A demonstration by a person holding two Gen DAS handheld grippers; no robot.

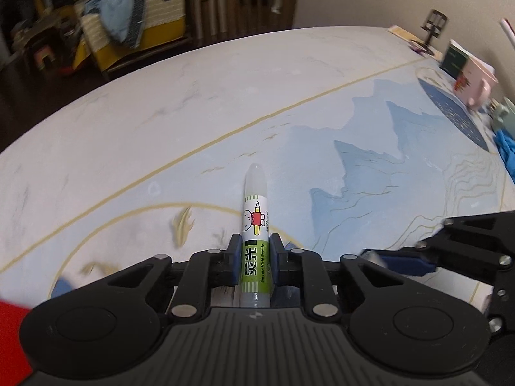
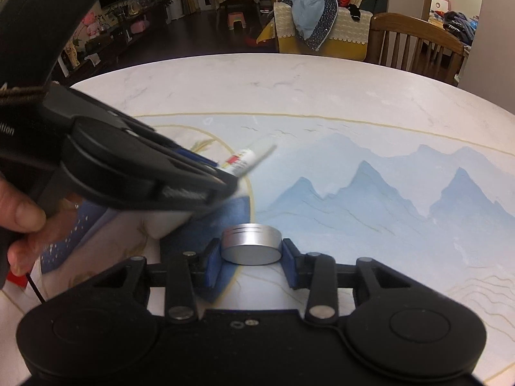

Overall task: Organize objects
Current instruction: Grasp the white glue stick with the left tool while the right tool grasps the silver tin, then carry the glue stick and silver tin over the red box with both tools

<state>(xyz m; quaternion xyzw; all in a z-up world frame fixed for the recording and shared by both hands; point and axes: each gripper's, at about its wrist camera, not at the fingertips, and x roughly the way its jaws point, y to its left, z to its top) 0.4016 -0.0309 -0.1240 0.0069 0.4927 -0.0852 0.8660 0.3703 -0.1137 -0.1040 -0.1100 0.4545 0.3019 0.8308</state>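
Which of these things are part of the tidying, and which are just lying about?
In the job:
- green-and-white highlighter pen, clamped in the left hand-held gripper
- round silver metal tin, between the right hand-held gripper pads

Lying about:
- pink mug
- blue cloth
- wooden chair

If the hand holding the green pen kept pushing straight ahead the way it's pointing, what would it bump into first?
Probably just the table. The left gripper is shut on the green pen and tilts downward, so the pen's capped tip should touch the painted tabletop first. Nothing else lies ahead, though depth is hard to judge.
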